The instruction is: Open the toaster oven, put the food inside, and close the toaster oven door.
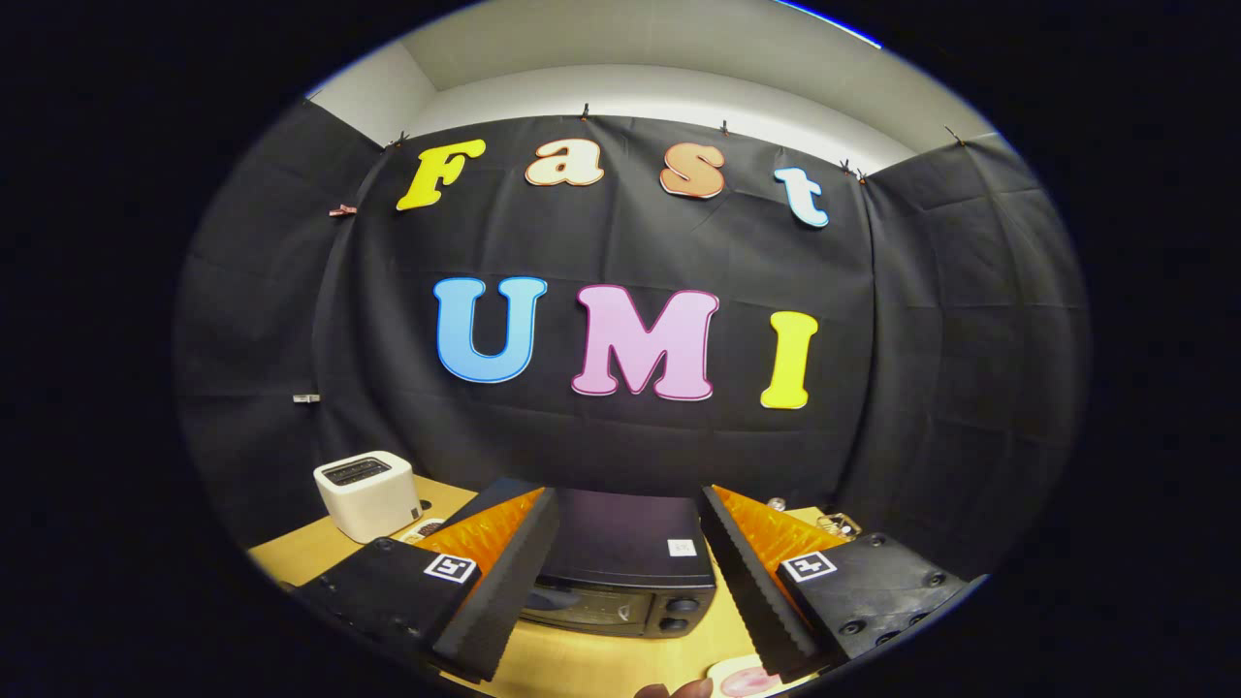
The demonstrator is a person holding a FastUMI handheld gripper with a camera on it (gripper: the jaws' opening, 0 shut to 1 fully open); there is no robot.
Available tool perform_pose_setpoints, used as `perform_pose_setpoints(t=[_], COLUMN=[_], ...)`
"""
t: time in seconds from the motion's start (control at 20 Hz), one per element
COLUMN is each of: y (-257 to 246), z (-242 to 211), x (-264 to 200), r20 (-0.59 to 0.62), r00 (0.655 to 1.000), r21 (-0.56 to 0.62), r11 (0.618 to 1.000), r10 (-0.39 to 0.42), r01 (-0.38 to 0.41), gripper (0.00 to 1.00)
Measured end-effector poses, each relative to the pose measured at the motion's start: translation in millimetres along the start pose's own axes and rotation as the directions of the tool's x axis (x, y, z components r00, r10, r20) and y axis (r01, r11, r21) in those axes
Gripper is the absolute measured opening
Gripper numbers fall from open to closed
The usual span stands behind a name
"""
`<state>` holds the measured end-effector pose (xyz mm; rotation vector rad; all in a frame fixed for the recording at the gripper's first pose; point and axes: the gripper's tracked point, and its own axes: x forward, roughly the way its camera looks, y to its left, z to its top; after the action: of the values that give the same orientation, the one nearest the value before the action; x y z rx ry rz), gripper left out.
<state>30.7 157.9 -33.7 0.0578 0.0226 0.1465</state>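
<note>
Black and boxy, the toaster oven sits on the pale wooden table, just ahead of the fingers and framed in the gap between them. Its flat top carries a small white sticker toward the right, and its front face shows a dark glass door with two round knobs at the right end. The door looks closed.

The gripper is held above the table with its fingers spread wide apart, holding nothing. Each finger has a dark ridged pad on its inner face, an orange ribbed body behind that, and a black block with a square printed marker on top.

To the left of the oven, farther back on the table, stands a cream-coloured slot toaster, well apart from the fingers. Near the right finger's base, at the table's front edge, lies a small pale item with a pink centre, likely the food, though it is too cut off to tell what kind. Something dark and rounded sits just beside it. A few small shiny objects lie behind the right finger.
</note>
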Motion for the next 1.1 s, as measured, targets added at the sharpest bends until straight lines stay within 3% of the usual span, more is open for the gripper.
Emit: perform_pose_setpoints(t=[0.3,0.65,1.1], y=[41,74,77], z=[-59,-131,-172], x=[29,56,76], r20=[-0.12,-0.275,-0.357], r00=[0.993,0.961,0.933], r21=[0.028,0.026,0.02], r11=[0.999,1.0,0.998], r10=[0.019,0.012,-0.043], r01=[-0.015,-0.005,0.054], gripper=[0.97,0.98,0.98])
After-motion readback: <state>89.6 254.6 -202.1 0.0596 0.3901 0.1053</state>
